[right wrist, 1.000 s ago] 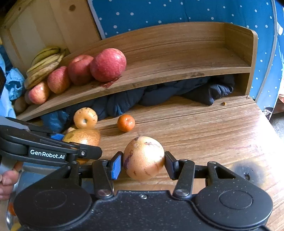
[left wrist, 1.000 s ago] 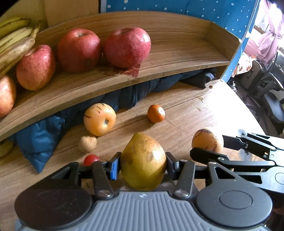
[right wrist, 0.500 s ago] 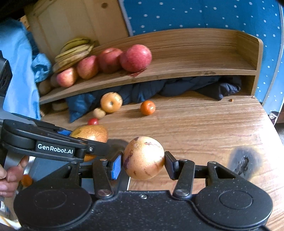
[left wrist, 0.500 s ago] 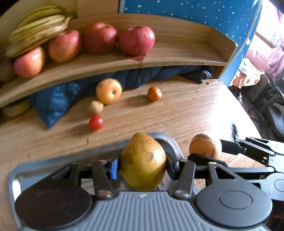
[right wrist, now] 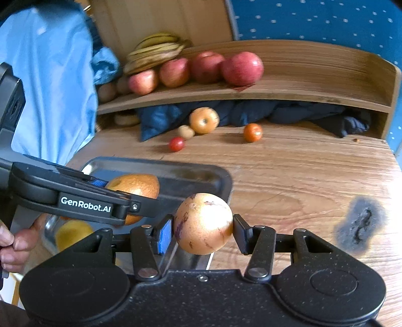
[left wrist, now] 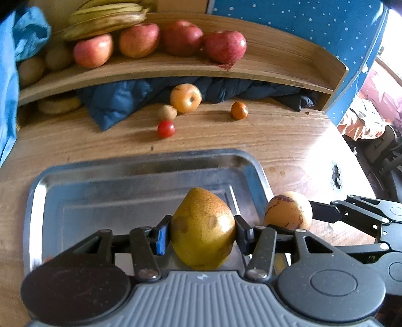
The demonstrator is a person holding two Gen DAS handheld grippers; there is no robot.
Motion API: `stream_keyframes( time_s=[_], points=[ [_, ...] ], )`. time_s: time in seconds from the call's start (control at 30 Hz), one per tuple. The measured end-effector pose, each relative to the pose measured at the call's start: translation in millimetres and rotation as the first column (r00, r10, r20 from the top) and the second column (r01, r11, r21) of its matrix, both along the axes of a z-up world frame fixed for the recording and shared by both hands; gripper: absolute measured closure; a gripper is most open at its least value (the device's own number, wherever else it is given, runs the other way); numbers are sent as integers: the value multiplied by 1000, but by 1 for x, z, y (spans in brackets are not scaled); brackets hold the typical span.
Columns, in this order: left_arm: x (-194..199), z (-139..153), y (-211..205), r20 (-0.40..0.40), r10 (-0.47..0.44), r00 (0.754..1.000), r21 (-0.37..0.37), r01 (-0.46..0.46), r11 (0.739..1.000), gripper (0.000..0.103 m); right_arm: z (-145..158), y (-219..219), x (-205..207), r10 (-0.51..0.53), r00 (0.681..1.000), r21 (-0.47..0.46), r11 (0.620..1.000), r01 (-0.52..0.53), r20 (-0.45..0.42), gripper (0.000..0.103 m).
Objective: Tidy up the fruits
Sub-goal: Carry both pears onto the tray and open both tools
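Observation:
My left gripper (left wrist: 203,232) is shut on a yellow-brown pear (left wrist: 202,226), held over the steel tray (left wrist: 100,181). My right gripper (right wrist: 203,230) is shut on a round tan fruit (right wrist: 203,222) with purple marks, held over the tray's right edge (right wrist: 223,181). That fruit also shows in the left wrist view (left wrist: 289,213), and the pear in the right wrist view (right wrist: 135,186). A yellow fruit (right wrist: 72,232) lies in the tray.
On the table lie a yellow apple (left wrist: 186,97), a tangerine (left wrist: 239,110), a small tomato (left wrist: 165,128) and a small brown fruit (left wrist: 167,112). A wooden shelf (left wrist: 276,63) holds red apples (left wrist: 224,46) and bananas (left wrist: 105,17). A dark blue jacket (left wrist: 118,100) lies under it.
Both grippers have pulled back from the shelf with their fruits. The steel tray has come into view below them.

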State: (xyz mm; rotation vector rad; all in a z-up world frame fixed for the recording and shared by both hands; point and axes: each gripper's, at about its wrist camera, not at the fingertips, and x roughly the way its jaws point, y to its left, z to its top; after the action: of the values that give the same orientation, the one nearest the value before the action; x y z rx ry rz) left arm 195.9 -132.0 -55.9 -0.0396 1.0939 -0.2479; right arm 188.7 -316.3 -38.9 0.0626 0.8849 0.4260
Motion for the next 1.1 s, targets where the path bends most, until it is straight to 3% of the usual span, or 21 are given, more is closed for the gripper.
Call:
stream_keyframes(
  time_s=[0.6,1.1],
  points=[
    [-34,-1,3,-4,54,999,-12,-54,998,48,-7,19,-37,173,984,-35,984,-174,-28,51],
    [-36,0,-1,-6,49,999,-12,-49,999,47,-5,19,-44,195,981,-54,979,-195,-15,51]
  ],
)
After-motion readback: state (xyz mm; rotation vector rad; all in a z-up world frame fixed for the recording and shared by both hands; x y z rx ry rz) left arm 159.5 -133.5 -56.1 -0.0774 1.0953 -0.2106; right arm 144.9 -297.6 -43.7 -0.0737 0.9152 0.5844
